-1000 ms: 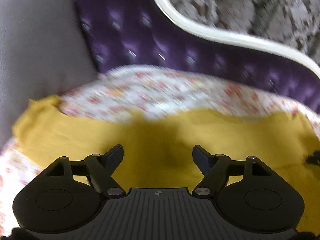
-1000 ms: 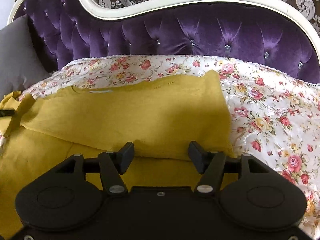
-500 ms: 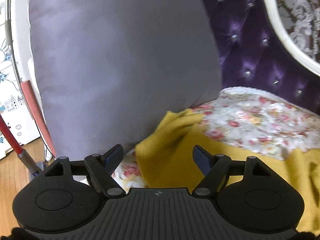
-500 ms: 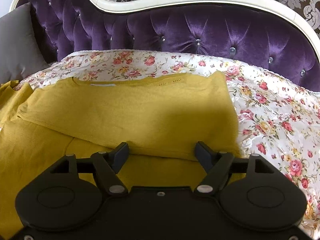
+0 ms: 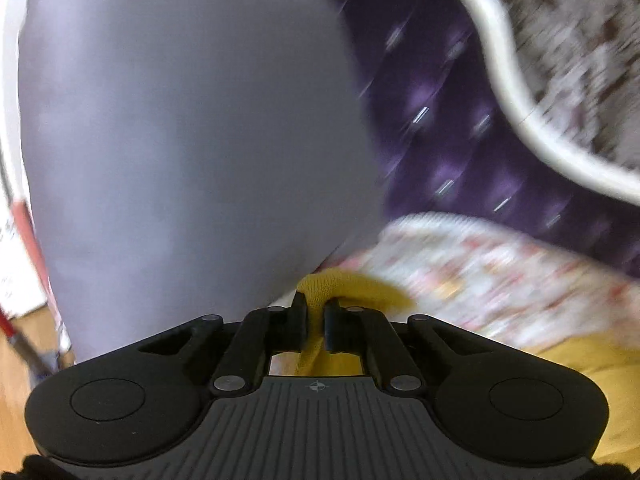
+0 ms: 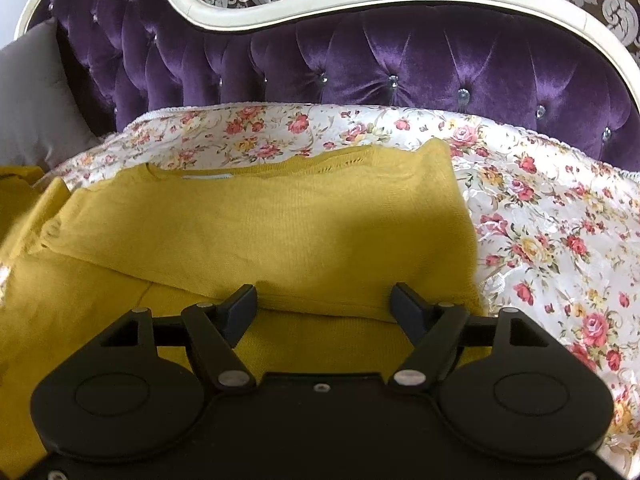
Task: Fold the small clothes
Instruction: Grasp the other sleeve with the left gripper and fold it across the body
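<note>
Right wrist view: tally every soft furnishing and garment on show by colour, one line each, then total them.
Mustard-yellow knit garment: 1
Grey cushion: 1
White floral-print bedspread: 1
Purple tufted velvet headboard: 1
Total: 4

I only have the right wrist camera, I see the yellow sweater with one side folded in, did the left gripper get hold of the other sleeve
Observer: Yes. The left gripper is shut on a bunch of the yellow sweater, right by the grey cushion.
Operator: Is the sleeve lifted yet?
Observer: The pinched fabric bulges up over the fingertips; that view is too blurred to tell more.
Operator: And mine?
Observer: The right gripper is open over the folded part, holding nothing.
</note>
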